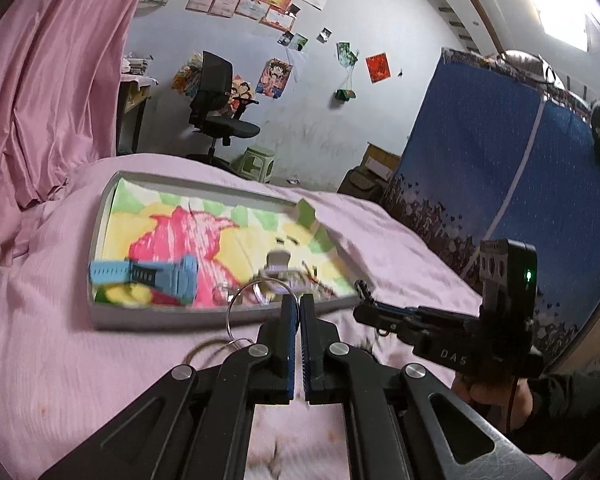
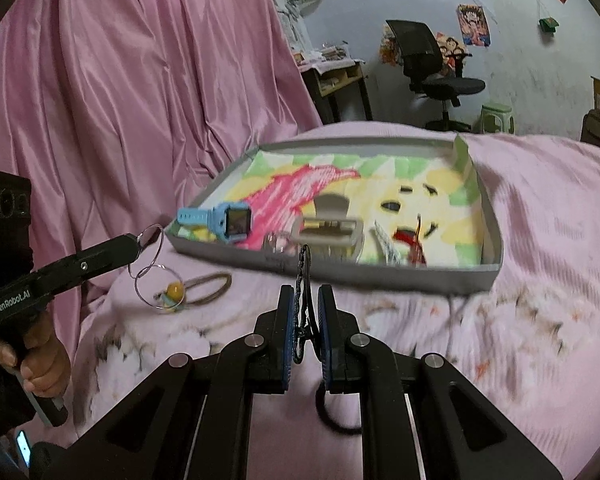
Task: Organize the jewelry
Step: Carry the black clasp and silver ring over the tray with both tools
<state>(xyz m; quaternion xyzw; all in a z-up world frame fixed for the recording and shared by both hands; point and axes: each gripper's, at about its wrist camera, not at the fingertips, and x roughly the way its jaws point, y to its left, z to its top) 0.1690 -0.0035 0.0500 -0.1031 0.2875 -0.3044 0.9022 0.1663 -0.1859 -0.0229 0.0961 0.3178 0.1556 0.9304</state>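
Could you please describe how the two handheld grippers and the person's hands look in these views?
Both are black pistol-grip tools. The left gripper and the right gripper have blue ribbed pads, black linkage arms and silver rivets. One body reads "GenRobot.AI", the other "DAS" with a green light and a thin cable. The hands are bare, and a dark sleeve covers the right wrist.

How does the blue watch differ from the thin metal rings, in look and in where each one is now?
The blue watch is chunky, with a light blue strap and a square screen; the metal rings are thin, linked wire loops. The watch lies inside the grey tray, by its near left corner; the rings hang outside it, above the pink bedcover. Nothing grips the watch; the left gripper is shut on the rings.
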